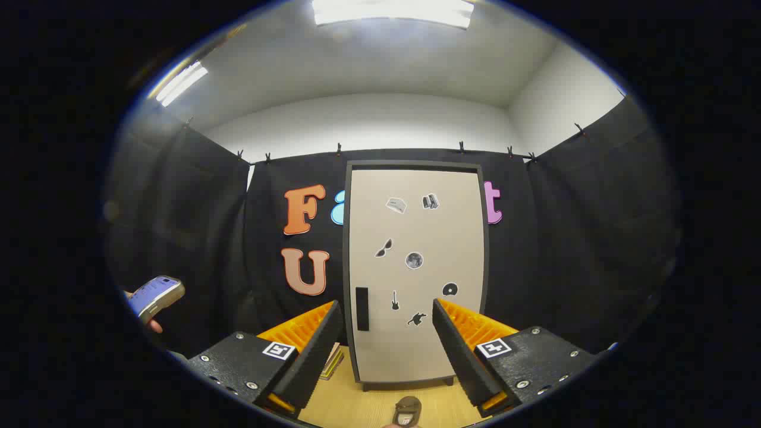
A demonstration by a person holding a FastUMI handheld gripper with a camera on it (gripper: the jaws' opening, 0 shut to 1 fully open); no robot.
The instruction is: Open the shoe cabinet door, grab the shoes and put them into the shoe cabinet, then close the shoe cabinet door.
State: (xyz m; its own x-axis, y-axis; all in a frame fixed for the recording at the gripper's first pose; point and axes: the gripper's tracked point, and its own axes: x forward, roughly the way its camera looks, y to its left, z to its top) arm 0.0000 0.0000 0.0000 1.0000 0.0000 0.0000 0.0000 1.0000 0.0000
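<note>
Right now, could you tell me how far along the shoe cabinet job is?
Nothing looks done yet: the cabinet door is closed, its dark handle untouched. The gripper is open, holding nothing, facing the door. A shoe lies on the floor between the fingers. Opening, loading and closing all remain.

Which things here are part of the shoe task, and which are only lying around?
For the job:
- shoe cabinet door, shut
- its dark handle
- shoe on the floor between the fingers
- gripper, open, holding nothing

Just there:
- stickers on the door
- phone in a hand
- flat items beside the cabinet
</note>
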